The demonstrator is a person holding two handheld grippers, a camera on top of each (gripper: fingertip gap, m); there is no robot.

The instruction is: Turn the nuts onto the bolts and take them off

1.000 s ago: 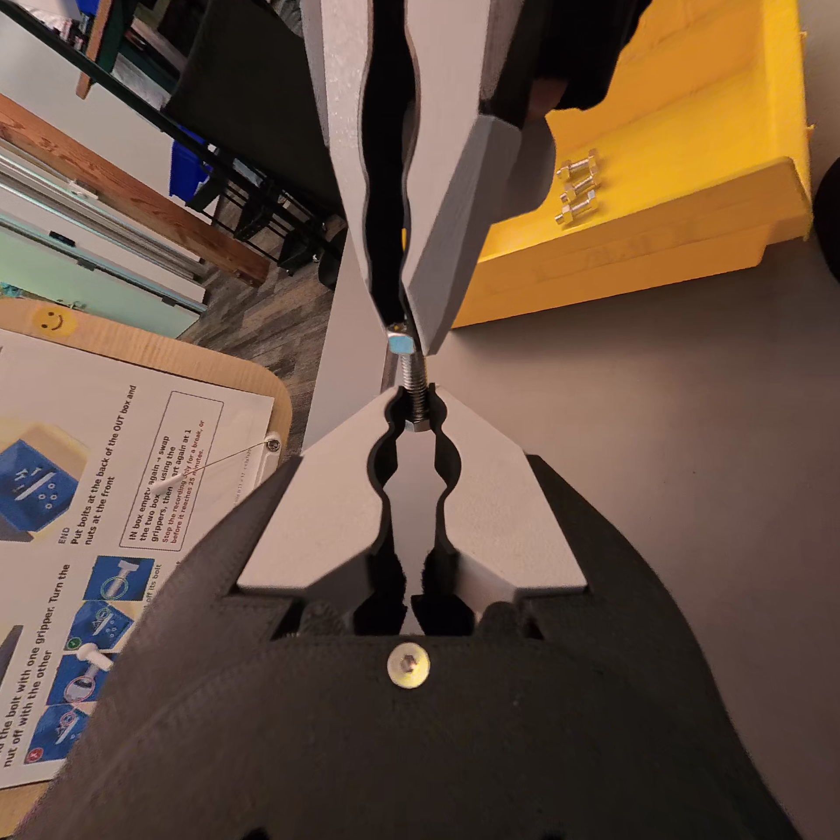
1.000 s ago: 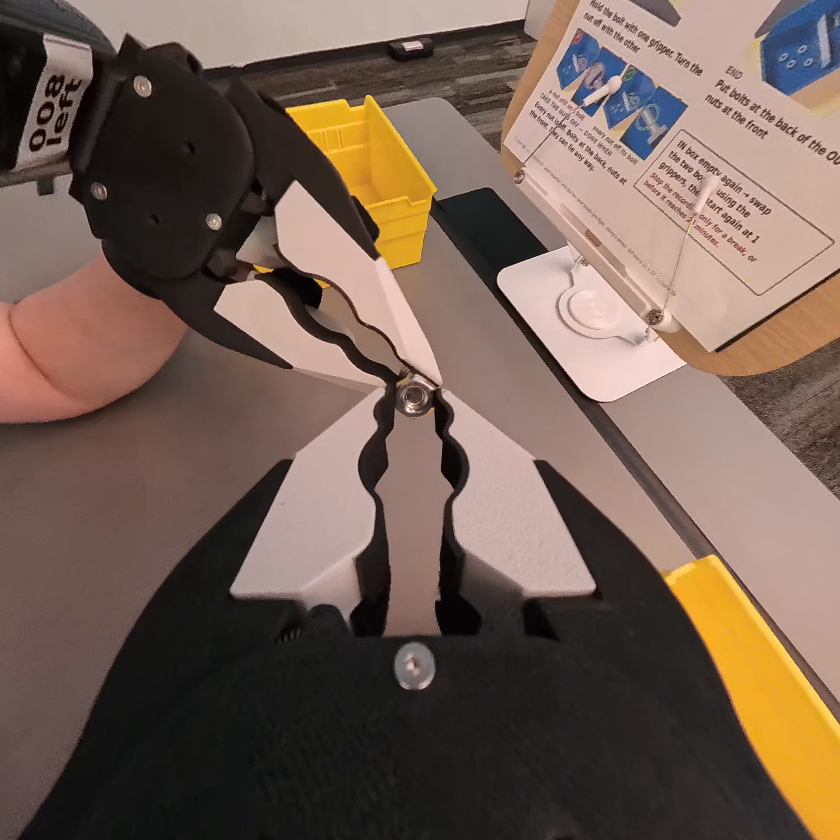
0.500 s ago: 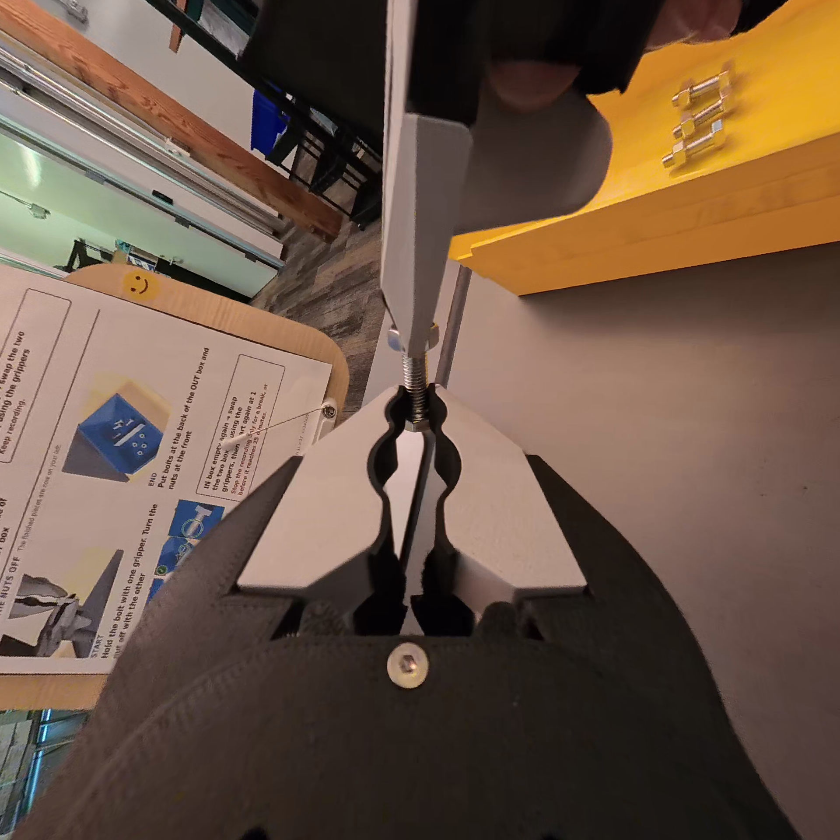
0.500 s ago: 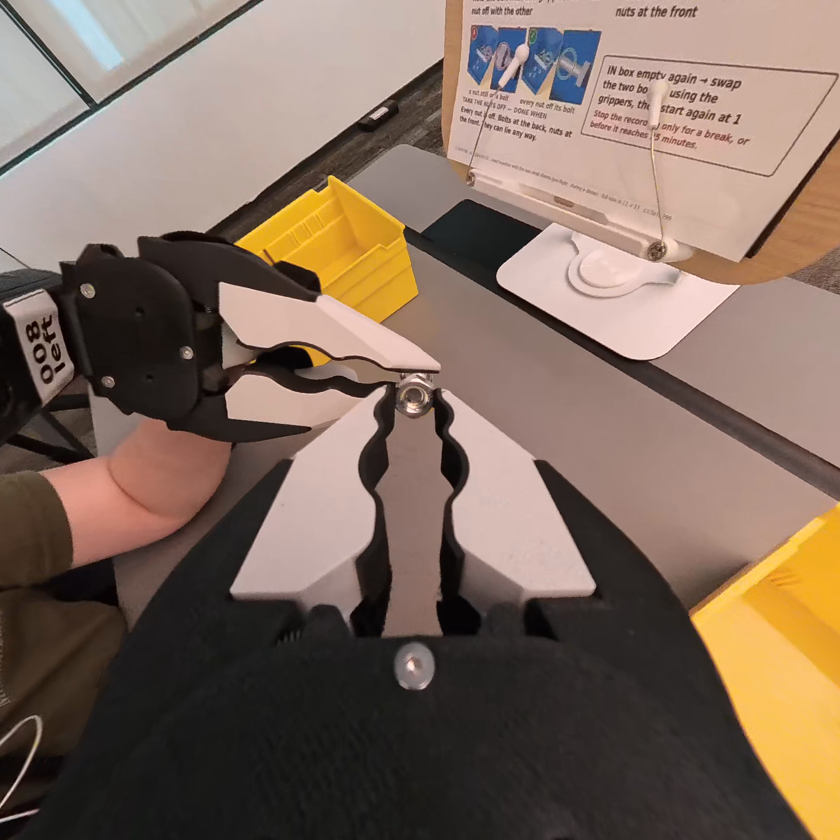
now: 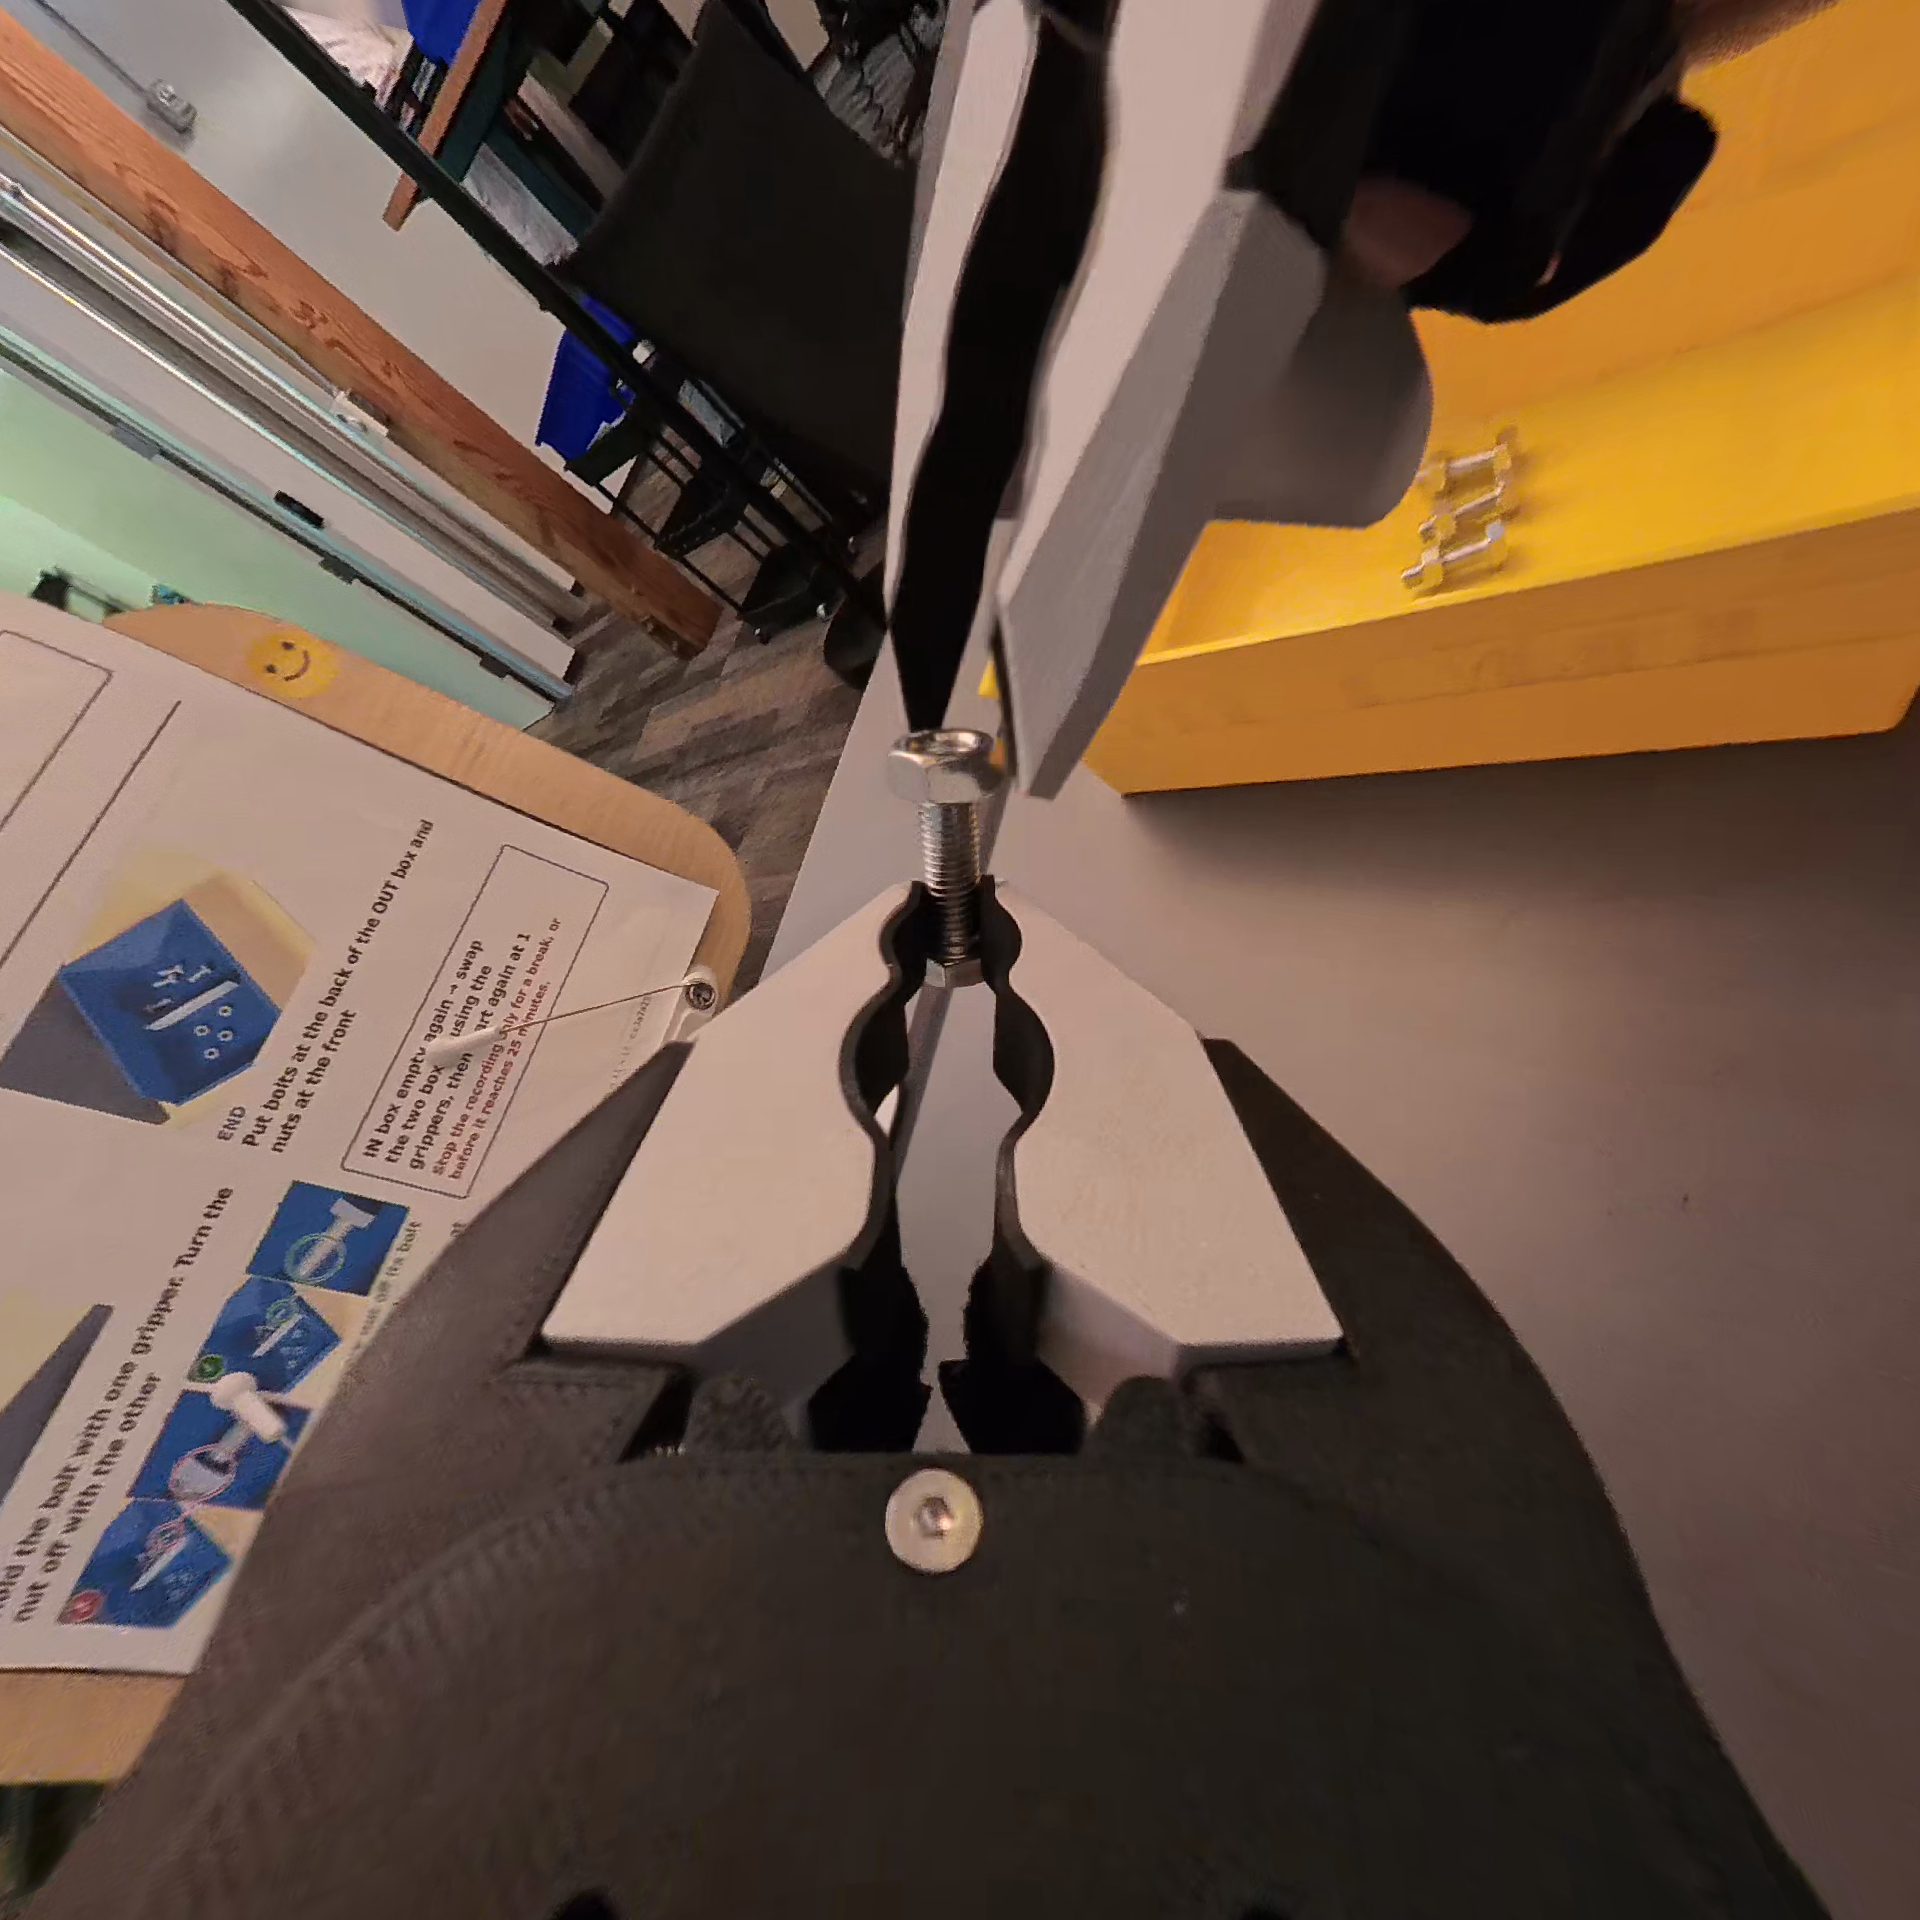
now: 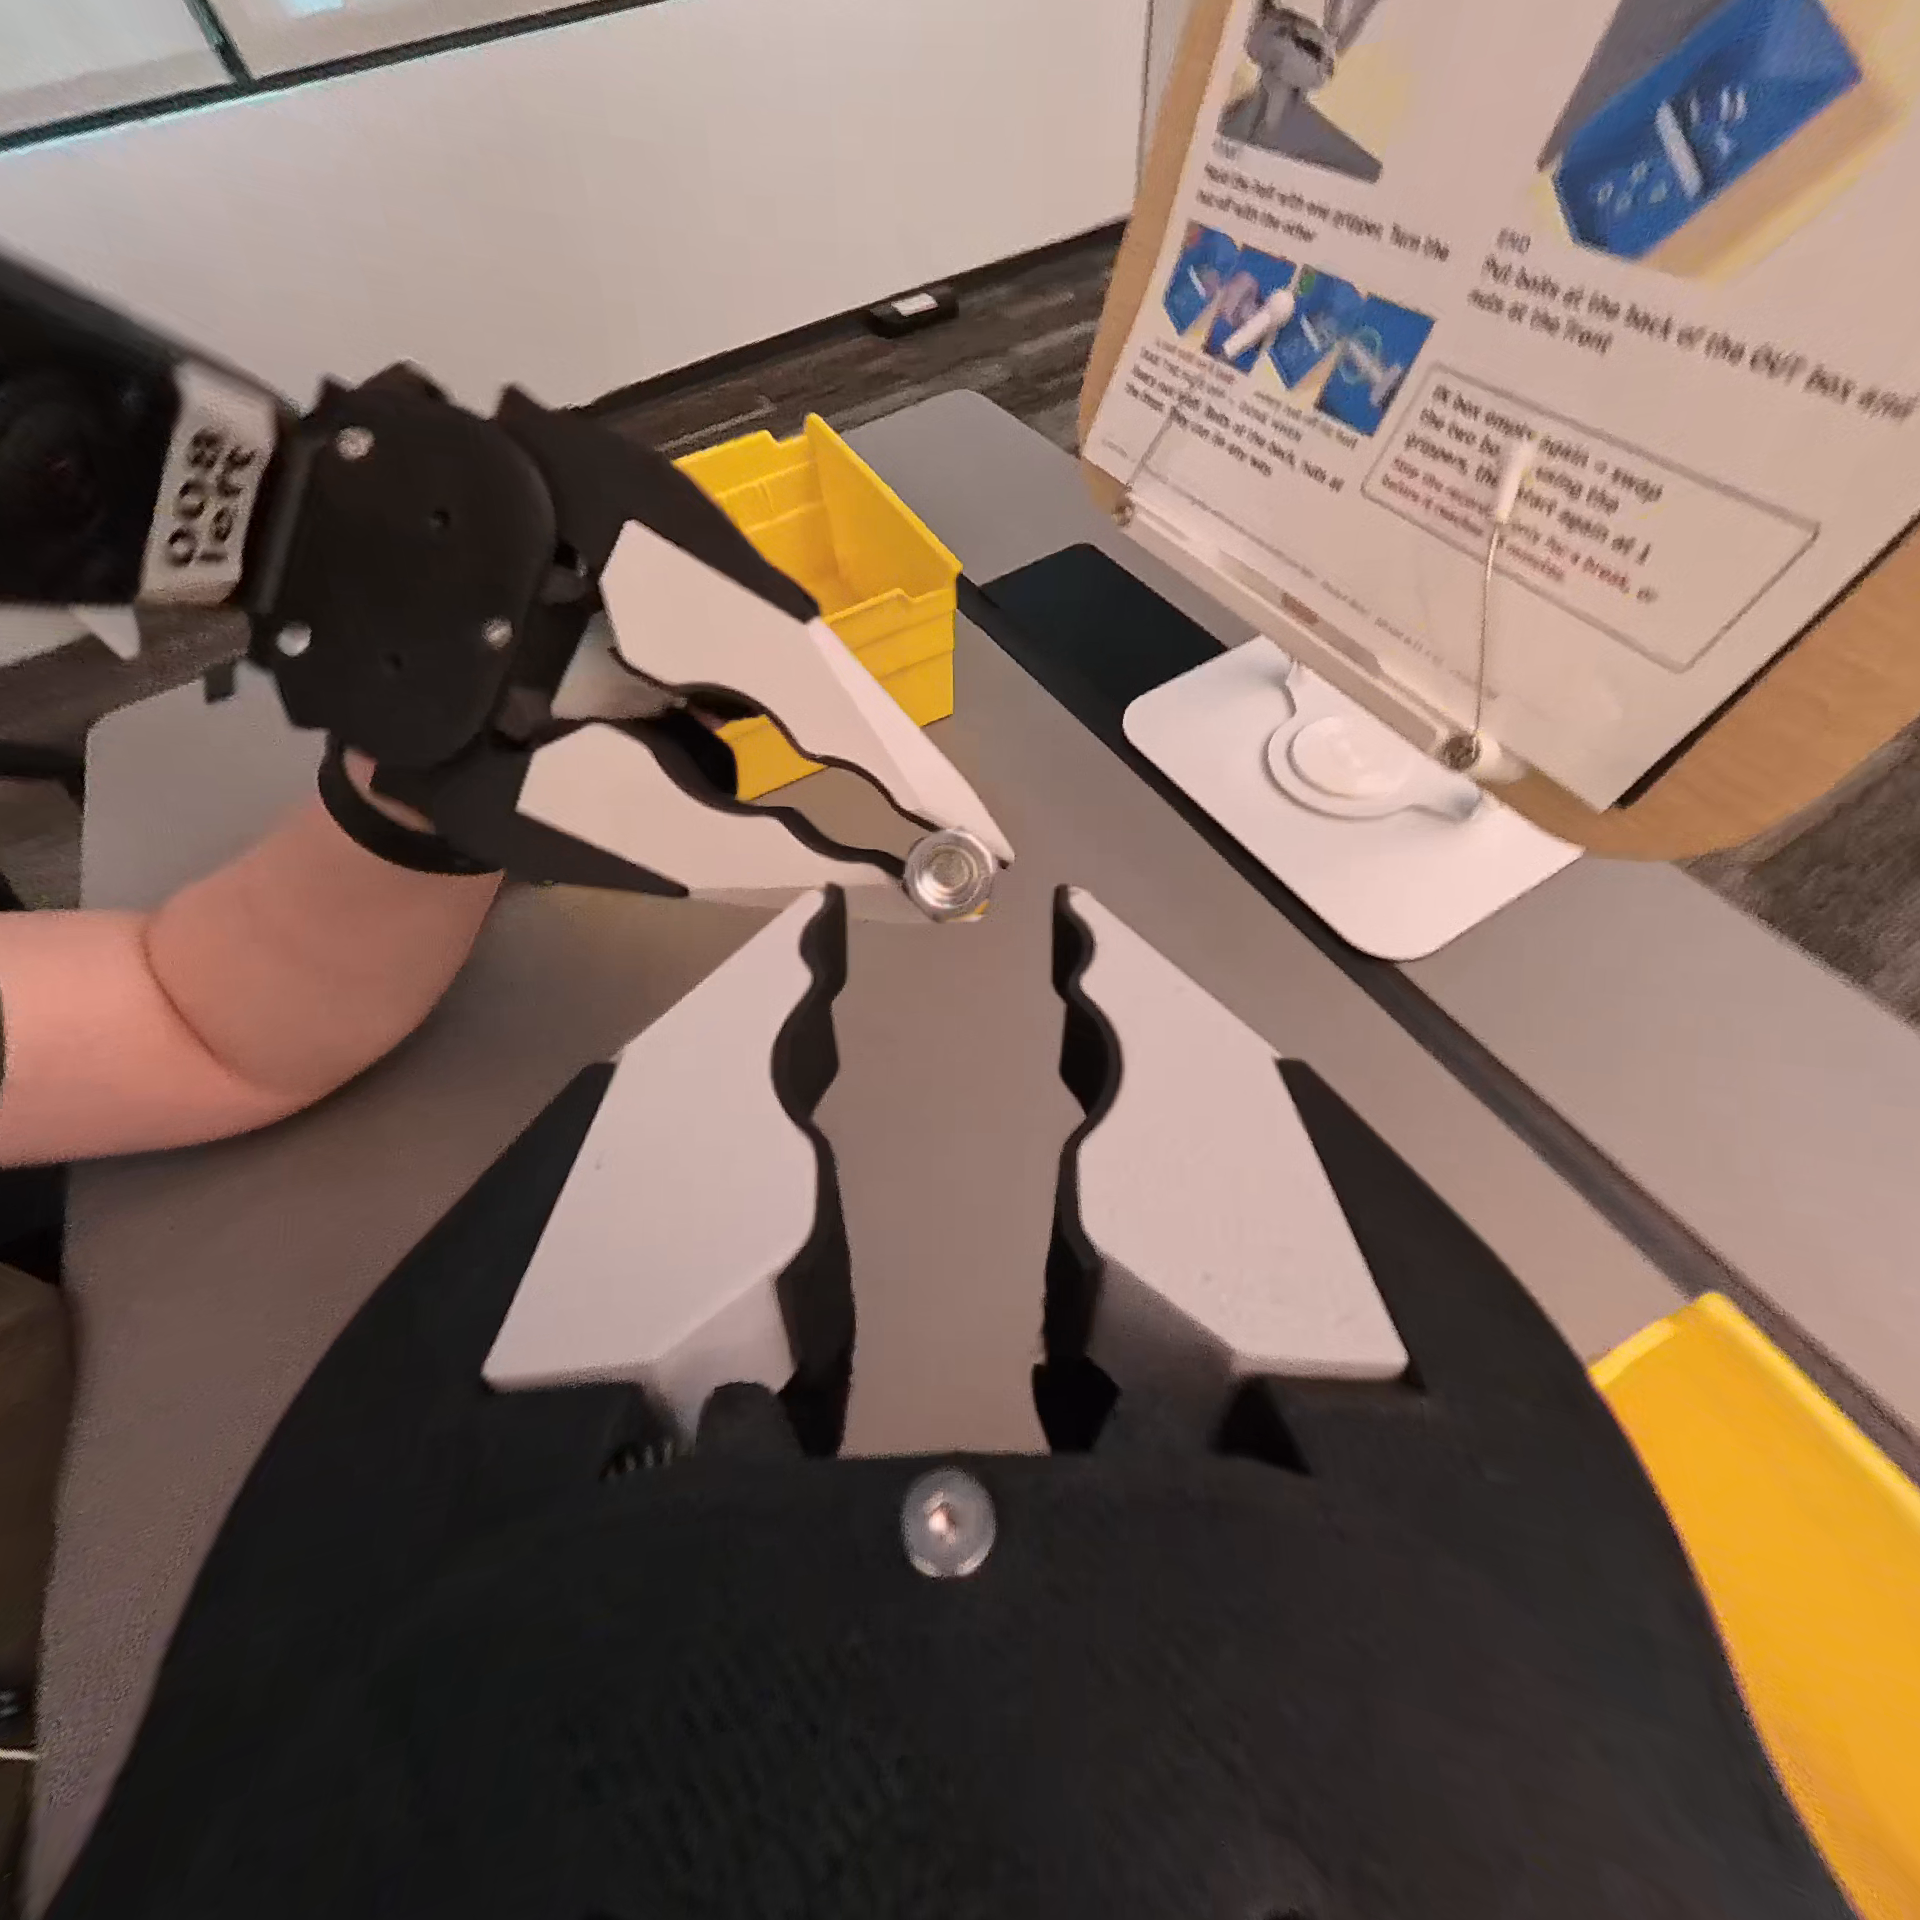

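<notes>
My left gripper (image 5: 951,914) is shut on a silver bolt (image 5: 948,873), clamping the shank close to its head. The threaded end points away from me, with a silver hex nut (image 5: 940,764) on its tip. My right gripper (image 6: 948,904) is open, its fingers (image 6: 1164,1091) spread on either side just short of the nut (image 6: 948,873) and not touching it. In the right wrist view the left gripper (image 6: 977,847) comes in from the left with the bolt end facing me. In the left wrist view the right gripper (image 5: 966,727) comes down from above, with one finger (image 5: 1101,540) beside the nut.
A yellow bin (image 5: 1558,644) at the right holds three bolts with nuts (image 5: 1465,520). A second yellow bin (image 6: 831,561) stands behind the left gripper, and a third bin's edge (image 6: 1766,1507) is at the lower right. An instruction board (image 6: 1507,364) stands on a white base (image 6: 1351,790). A person's forearm (image 6: 208,997) rests on the grey table (image 6: 364,1195). Only a small space, under 4 cm, lies between the two pairs of fingers.
My right gripper was shut on the nut in both earlier frames; it has now opened and let go. The nut stays on the bolt, still held by my left gripper.
</notes>
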